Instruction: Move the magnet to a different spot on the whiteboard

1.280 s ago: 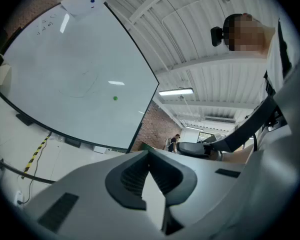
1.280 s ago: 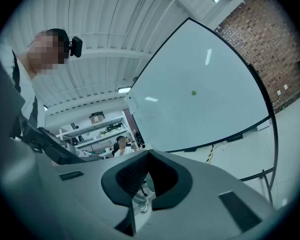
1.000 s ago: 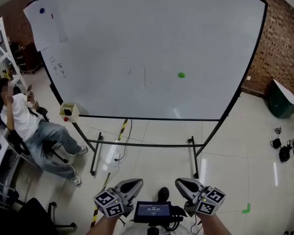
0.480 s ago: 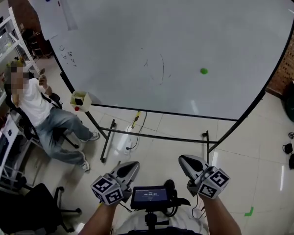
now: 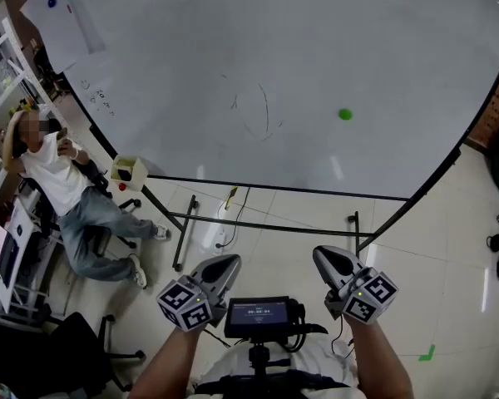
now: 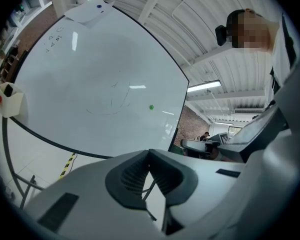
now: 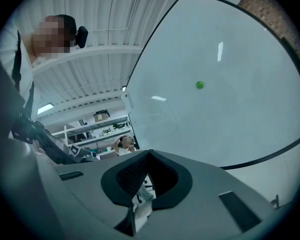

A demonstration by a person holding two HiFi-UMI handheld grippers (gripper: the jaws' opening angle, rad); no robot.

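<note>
Whiteboard [image 5: 191, 48], illegible scribbles [image 5: 98, 96], green magnet [image 5: 345, 114]

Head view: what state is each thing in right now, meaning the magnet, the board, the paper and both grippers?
green magnet: stuck on the whiteboard, untouched.
whiteboard: upright, with faint pen marks mid-board.
left gripper: shut, empty, short of the board.
right gripper: shut, empty, short of the board.
paper sheet: held at the board's top left by a blue magnet.

green magnet [image 5: 345, 114] on a white, black-edged whiteboard [image 5: 233, 40].
</note>
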